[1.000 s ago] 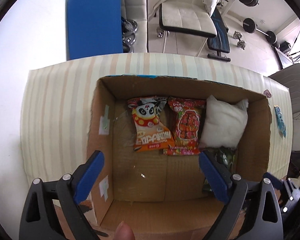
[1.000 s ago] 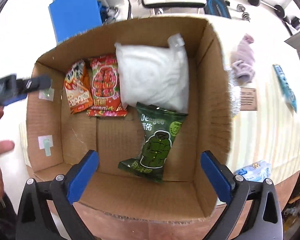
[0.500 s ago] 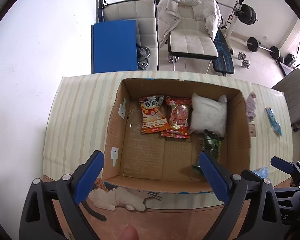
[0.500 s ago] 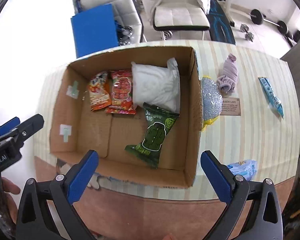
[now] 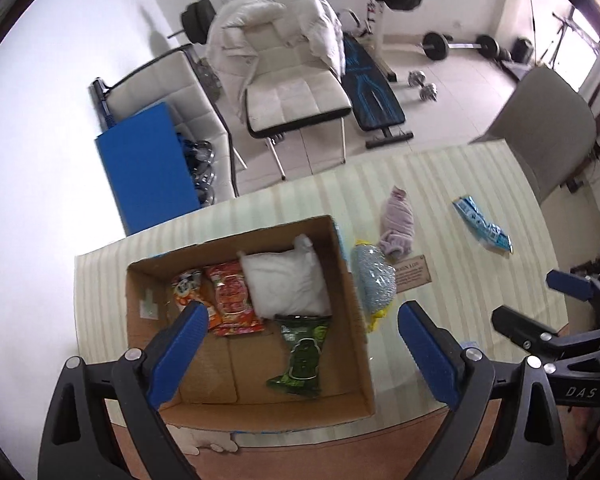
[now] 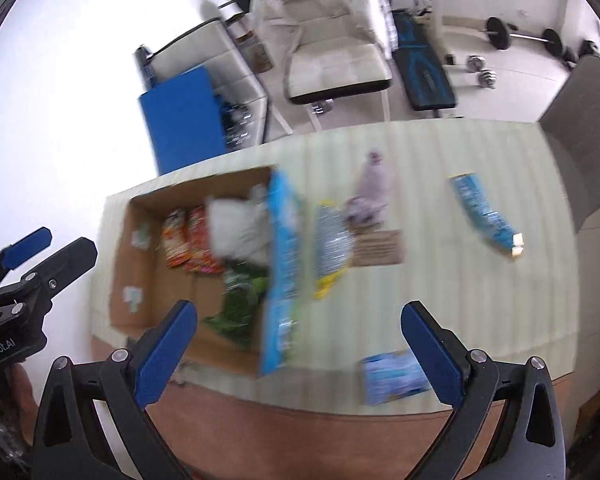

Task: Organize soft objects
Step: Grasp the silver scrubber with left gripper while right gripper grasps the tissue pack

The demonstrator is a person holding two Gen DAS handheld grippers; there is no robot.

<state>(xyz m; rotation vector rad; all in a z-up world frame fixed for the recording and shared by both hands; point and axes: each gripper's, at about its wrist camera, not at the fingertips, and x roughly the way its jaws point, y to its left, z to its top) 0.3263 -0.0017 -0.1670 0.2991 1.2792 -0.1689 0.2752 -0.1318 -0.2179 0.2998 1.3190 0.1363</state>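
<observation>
Both tools [image 5: 300, 336] [image 6: 296, 340] higher; box [image 5: 352, 320] perhaps cardboard.

Both views are brightly and evenly lit by daylight; the source appears to be a window [image 5: 592, 52] at the upper right of the left wrist view. The white wall [image 5: 40, 140] is overexposed to near blank, carrying one soft shadow. Fisheye distortion bends the table edge [image 5: 380, 436] and straight lines towards a dark vignetted rim. The left wrist view is mostly sharp. The right wrist view shows heavy motion blur: the cardboard box [image 6: 140, 272] and the packets are smeared, print unreadable.
</observation>
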